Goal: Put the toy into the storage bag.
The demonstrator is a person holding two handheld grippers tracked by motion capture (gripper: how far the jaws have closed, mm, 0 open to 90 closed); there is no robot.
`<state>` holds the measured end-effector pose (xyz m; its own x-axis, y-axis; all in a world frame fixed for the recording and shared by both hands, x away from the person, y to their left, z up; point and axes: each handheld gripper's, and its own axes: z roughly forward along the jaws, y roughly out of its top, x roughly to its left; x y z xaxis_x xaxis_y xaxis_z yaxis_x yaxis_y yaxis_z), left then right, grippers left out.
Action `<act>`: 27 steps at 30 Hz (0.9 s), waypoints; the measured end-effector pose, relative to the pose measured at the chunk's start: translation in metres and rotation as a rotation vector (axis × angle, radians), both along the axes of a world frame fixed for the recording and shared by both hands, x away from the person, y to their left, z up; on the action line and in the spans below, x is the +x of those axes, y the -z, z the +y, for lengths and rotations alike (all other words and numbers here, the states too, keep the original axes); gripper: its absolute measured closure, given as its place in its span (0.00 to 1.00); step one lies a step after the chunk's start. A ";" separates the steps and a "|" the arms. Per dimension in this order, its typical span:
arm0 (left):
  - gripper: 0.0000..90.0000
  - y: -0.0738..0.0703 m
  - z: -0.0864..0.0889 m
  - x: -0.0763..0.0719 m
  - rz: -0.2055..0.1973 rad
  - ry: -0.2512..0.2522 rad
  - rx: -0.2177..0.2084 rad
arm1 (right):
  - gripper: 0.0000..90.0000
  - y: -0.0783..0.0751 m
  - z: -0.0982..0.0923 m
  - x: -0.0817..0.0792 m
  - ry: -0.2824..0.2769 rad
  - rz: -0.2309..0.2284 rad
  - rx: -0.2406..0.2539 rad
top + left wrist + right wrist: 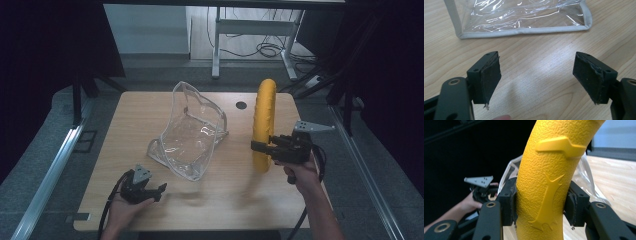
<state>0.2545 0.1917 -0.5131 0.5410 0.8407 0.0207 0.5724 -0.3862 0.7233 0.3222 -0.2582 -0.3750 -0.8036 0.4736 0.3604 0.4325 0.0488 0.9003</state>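
My right gripper (257, 146) points level, jaws clamped on the upright yellow ring (263, 122) near the tabletop's (225, 200) right edge. My left gripper (159, 190) rests by the near edge, jaws wide apart on nothing, bare wood between it and the clear bag (190, 135) mid-table.

cut off: yellow ring (546, 195) past 12 and 6 o'clock edges, right gripper view | clear pouch (521, 17) past 12 o'clock edge, left gripper view | hidden: pouch partly behind ring

A: The yellow ring (544, 182) looks like pebbled, matt plastic; the bag (192, 132) is clear, glossy, crinkled film with a grey cloth edge.
B: And the worktop (240, 190) is pale wood grain with a slight sheen
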 end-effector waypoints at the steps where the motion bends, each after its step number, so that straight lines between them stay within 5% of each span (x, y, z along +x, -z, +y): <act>1: 0.25 0.000 0.000 0.000 0.001 0.000 0.002 | 0.57 0.000 0.000 0.000 0.000 0.000 0.000; 16: 0.25 0.000 0.000 0.000 0.004 0.002 0.006 | 0.56 -0.017 0.026 -0.008 0.045 -0.105 0.032; 27: 0.25 0.001 0.000 0.000 0.007 0.004 0.007 | 0.56 -0.021 0.038 -0.007 0.035 -0.115 0.054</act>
<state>0.2547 0.1915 -0.5139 0.5447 0.8383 0.0227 0.5759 -0.3936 0.7165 0.3155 -0.2204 -0.3536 -0.8245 0.4844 0.2925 0.3270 -0.0141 0.9449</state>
